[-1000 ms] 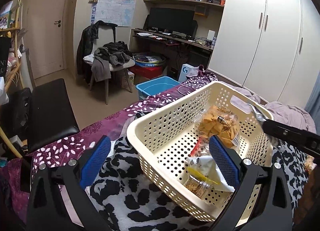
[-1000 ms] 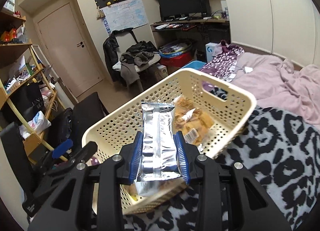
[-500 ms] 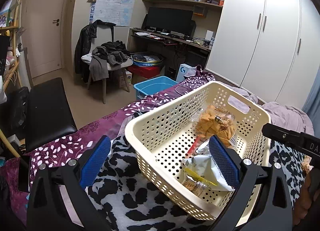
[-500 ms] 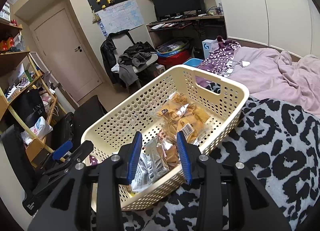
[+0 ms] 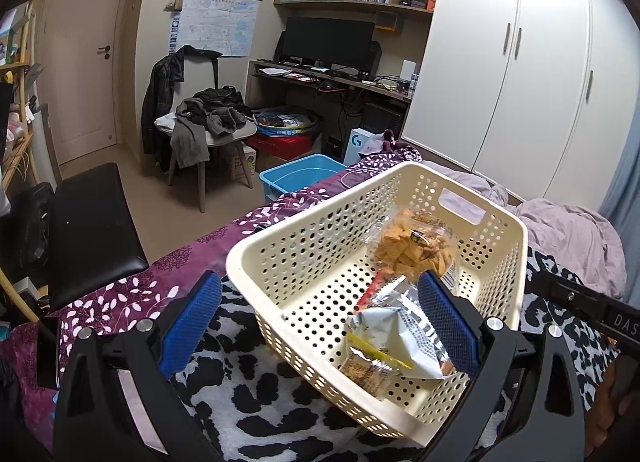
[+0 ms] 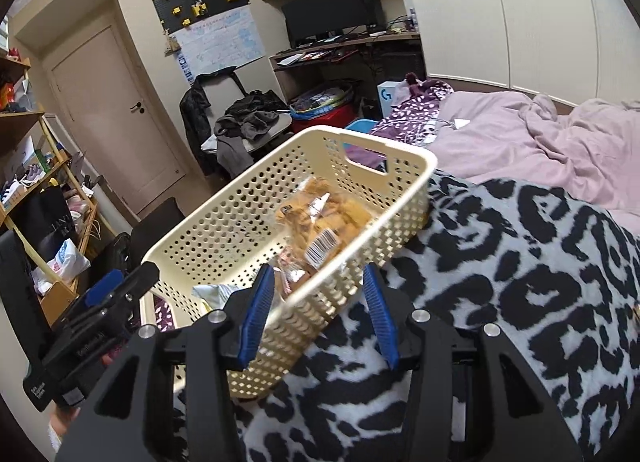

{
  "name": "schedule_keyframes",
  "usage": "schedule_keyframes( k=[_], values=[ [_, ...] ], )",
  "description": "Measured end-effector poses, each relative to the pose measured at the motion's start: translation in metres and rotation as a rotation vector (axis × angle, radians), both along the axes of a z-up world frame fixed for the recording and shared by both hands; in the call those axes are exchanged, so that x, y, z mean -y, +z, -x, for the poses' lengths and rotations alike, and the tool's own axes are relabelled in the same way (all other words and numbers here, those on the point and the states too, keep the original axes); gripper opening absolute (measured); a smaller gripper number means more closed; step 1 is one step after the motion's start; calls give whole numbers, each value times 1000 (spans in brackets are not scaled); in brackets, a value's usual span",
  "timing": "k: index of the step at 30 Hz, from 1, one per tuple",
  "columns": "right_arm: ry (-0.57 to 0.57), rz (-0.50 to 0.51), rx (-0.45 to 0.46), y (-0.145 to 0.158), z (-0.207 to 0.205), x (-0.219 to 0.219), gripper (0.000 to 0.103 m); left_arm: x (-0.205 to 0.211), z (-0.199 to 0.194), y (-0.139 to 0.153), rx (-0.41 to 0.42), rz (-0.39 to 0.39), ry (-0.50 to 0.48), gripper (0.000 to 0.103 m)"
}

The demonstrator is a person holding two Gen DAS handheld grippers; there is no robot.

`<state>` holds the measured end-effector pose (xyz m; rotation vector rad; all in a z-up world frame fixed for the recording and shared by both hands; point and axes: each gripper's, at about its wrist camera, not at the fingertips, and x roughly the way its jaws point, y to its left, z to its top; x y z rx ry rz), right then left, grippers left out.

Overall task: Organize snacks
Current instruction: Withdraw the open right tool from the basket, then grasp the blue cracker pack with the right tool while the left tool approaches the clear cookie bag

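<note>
Cream perforated basket [image 5: 320,246] sitting on black-and-white animal-print blanket [image 6: 520,262], on a bed. Inside: clear bag of orange crackers [image 5: 412,246] toward the far end, silver foil packet [image 5: 404,326] and small yellow-striped snack pack [image 5: 368,366] at the near end, overlapping each other.

Left gripper [image 5: 320,322] spread wide, nothing held, one pad outside the basket's near wall, the other over the foil packet. Right gripper [image 6: 320,318] parted about halfway, empty, hovering at the basket's long side rim, one pad over the inside, the other over the blanket.

Judged step: drop done, right side free to fetch the next snack. No loose snacks visible on the blanket in either view, so unclear whether more remain.

Doing it well:
- Lift clear of the rim before swinging away; light plastic basket, likely to slide or tip on soft bedding if bumped.
- Steady the near wall with the left if nudging contents.
- Grip crinkly packets across the flat middle, not the sealed edge; foil slips.
- Place next item in the bare middle of the floor, not stacked on the crackers.
</note>
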<state>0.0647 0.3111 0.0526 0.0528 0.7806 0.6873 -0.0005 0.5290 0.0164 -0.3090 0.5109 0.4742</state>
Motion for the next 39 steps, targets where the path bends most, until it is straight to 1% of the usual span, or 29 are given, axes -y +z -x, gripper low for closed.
schedule_keyframes(
  k=[16, 18, 22, 23, 24, 26, 30, 33, 39],
  values=[
    [-90, -13, 10, 0, 15, 64, 49, 32, -7, 9, -4, -48, -60, 100],
    [-107, -5, 13, -1, 17, 73, 57, 39, -8, 11, -5, -61, -69, 100],
    [-141, -2, 14, -2, 19, 91, 60, 49, -11, 14, -10, -75, -86, 100],
    [-150, -4, 15, -2, 20, 95, 65, 52, -12, 14, -14, -79, -89, 100],
    [-164, -5, 18, -2, 21, 101, 72, 54, -13, 14, -16, -81, -94, 100],
    [-201, -9, 31, -2, 22, 115, 81, 61, -15, 16, -21, -88, -105, 100],
    [-279, -38, 9, -5, 21, 149, 85, 75, -21, 19, -31, -90, -131, 100],
    [-319, -45, 1, -6, 21, 169, 86, 84, -25, 20, -36, -95, -158, 100],
    [-393, -39, 13, -7, 28, 211, 86, 112, -31, 25, -39, -137, -213, 100]
  ],
)
